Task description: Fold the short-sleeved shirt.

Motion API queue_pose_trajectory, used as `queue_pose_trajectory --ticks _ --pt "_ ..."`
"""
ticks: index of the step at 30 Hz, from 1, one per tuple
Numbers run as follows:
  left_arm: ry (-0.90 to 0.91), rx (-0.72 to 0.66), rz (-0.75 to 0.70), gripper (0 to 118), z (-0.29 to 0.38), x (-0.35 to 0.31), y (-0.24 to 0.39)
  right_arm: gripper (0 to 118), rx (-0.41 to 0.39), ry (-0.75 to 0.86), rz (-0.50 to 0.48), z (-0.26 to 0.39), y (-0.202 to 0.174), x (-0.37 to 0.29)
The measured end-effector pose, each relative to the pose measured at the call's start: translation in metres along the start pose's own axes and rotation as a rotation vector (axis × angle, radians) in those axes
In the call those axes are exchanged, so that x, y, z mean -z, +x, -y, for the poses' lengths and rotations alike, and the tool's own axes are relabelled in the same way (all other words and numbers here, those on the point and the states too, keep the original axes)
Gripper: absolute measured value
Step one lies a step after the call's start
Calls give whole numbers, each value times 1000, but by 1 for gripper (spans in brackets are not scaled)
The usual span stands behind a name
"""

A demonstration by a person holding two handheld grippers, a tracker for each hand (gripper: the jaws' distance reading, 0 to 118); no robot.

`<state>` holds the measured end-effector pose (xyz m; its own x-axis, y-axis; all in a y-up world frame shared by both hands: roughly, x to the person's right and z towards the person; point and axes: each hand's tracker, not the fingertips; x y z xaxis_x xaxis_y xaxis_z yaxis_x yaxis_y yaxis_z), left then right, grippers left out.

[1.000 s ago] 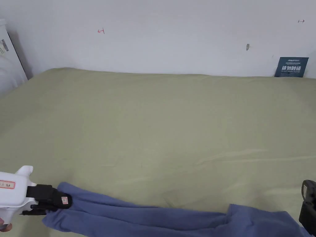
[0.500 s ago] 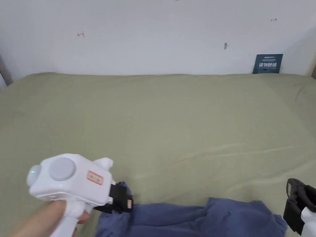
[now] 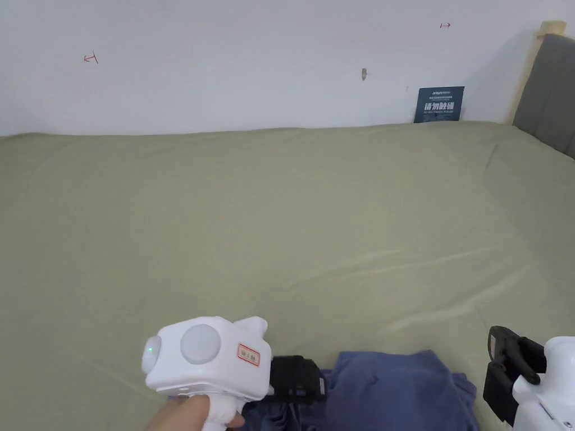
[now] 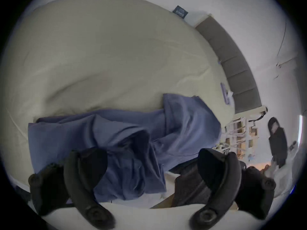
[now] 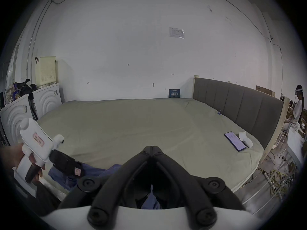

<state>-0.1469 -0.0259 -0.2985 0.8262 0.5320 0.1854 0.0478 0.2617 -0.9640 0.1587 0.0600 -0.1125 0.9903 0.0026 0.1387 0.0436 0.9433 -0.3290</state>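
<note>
**Blue shirt bunched at the near edge of the bed, both grippers beside it**

The blue short-sleeved shirt (image 3: 393, 387) lies crumpled in a heap on the olive-green bed (image 3: 281, 224), right at the near edge. In the left gripper view its folds spread across the sheet between the two jaws, which stand wide apart with cloth lying between them but not pinched. The left hand-held gripper (image 3: 296, 386) is thus released, its black front resting against the shirt's left side, its white body held by a hand (image 3: 188, 414).

The right hand-held gripper (image 3: 508, 373) sits just right of the heap. In the right gripper view its jaws meet at the tips, clenched, with a strip of blue cloth visible low between them; whether that cloth is truly pinched cannot be told.

A phone (image 5: 234, 141) lies near the grey headboard (image 5: 237, 104).
</note>
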Motion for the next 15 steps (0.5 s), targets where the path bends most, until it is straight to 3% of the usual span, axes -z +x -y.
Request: queue_pose_trajectory --ticks 1,2,3,5,10,15 --pt "20 -8 -10 108 1 -10 -5 2 4 -5 -5 1 0 1" --pt "56 -21 -3 93 3 -24 -13 2 7 -10 -11 2 -1 3" --pt "88 -34 15 68 3 -33 -11 2 9 -11 -12 3 -2 4" --pt "121 -84 24 0 9 -51 -30 2 9 -15 -19 4 -6 6" --pt "85 -92 -42 0 16 -49 -61 2 -2 -30 -47 6 -14 11" --pt "-1 -121 92 0 23 4 -51 2 -11 -34 -54 6 -17 11"
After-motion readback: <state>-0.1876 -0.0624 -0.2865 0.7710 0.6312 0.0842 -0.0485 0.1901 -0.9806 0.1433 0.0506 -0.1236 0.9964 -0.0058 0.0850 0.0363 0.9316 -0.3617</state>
